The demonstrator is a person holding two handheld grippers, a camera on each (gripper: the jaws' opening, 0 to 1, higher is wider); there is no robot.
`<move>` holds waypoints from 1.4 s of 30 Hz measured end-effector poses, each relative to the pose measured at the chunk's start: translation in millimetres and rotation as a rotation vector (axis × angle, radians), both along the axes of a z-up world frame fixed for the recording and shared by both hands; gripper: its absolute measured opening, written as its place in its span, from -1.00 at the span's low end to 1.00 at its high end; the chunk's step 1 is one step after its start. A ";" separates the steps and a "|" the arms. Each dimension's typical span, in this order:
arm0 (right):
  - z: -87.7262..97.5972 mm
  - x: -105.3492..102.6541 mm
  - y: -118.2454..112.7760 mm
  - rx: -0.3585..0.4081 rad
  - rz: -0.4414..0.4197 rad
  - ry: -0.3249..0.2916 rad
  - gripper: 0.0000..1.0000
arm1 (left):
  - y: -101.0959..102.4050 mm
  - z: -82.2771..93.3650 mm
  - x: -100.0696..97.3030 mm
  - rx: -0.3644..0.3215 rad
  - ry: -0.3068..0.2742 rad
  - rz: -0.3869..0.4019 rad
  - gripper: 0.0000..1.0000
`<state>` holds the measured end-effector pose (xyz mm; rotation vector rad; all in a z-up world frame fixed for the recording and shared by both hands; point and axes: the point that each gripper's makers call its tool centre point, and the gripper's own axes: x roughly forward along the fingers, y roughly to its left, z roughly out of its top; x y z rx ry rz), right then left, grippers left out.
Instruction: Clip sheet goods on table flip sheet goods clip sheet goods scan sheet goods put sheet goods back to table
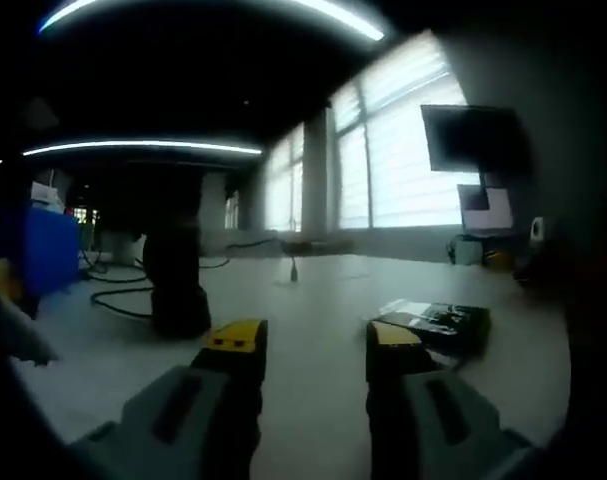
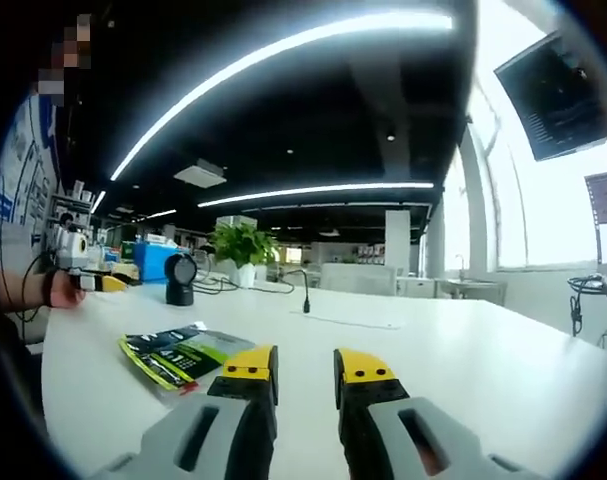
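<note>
The flat green-and-black printed sheet packet lay on the white table, lower left of the right gripper. Both it and the left gripper stood empty, jaws narrowly apart. Clipping apparently not begun; the black scanner waited behind.

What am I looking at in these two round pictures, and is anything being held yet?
There is no robot here. A person holds a hand tool with a two-jaw claw in each hand, and each tool carries a fisheye camera looking forward along its jaws.

In the left gripper view, the left claw rises from the bottom, grey with yellow tips, jaws apart and empty. Just beyond it on the white table lies a dark flat packet, and further left stands a dark scanner.

In the right gripper view, the right claw is likewise open and empty. The same green-and-black packet lies flat to its left, and the scanner stands further back. At the far left edge the other tool shows in the person's hand.

Nothing is held.
</note>
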<state>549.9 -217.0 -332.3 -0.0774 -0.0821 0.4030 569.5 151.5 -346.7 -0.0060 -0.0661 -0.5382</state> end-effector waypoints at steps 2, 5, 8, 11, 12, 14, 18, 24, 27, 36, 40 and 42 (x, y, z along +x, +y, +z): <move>3.5 -1.9 4.6 -0.002 0.010 0.007 -0.62 | -2.0 0.3 -1.3 0.013 -0.006 -0.004 -0.36; 13.1 -6.0 14.6 -0.007 0.024 -0.003 -0.62 | -3.6 -1.7 -1.0 0.032 -0.005 -0.005 -0.36; 26.7 -13.9 35.9 -0.127 0.033 -0.063 -0.61 | -3.6 -4.3 -0.3 0.050 0.001 -0.001 -0.37; 35.2 -19.6 55.3 -0.128 0.053 -0.067 -0.57 | -3.0 -2.4 -1.1 0.042 -0.005 -0.002 -0.37; 37.9 -21.2 64.4 -0.130 0.068 -0.062 -0.56 | -2.5 -2.1 -0.8 0.039 -0.006 -0.002 -0.37; 41.5 -21.8 75.2 -0.125 0.089 -0.056 -0.54 | -2.3 -2.3 -0.6 0.039 -0.006 -0.002 -0.38; 37.4 -18.3 91.7 -0.161 0.113 -0.041 -0.53 | -2.3 -2.4 -0.6 0.047 -0.009 0.001 -0.38; 28.0 -20.3 117.5 -0.164 0.154 -0.034 -0.54 | -1.8 -5.5 1.1 0.078 -0.005 0.018 -0.38; 22.7 -24.2 129.0 -0.158 0.177 -0.028 -0.54 | -1.7 -4.9 1.0 0.077 -0.008 0.017 -0.38; 19.0 -31.8 156.0 -0.189 0.223 -0.043 -0.55 | -0.2 -3.7 2.7 0.073 -0.015 0.010 -0.39; 15.4 -32.0 162.7 -0.181 0.240 -0.043 -0.55 | 4.3 -4.3 8.2 0.074 -0.018 0.018 -0.39; 6.0 -30.3 164.9 -0.205 0.241 -0.029 -0.56 | 4.1 -2.5 6.5 0.066 -0.023 0.019 -0.39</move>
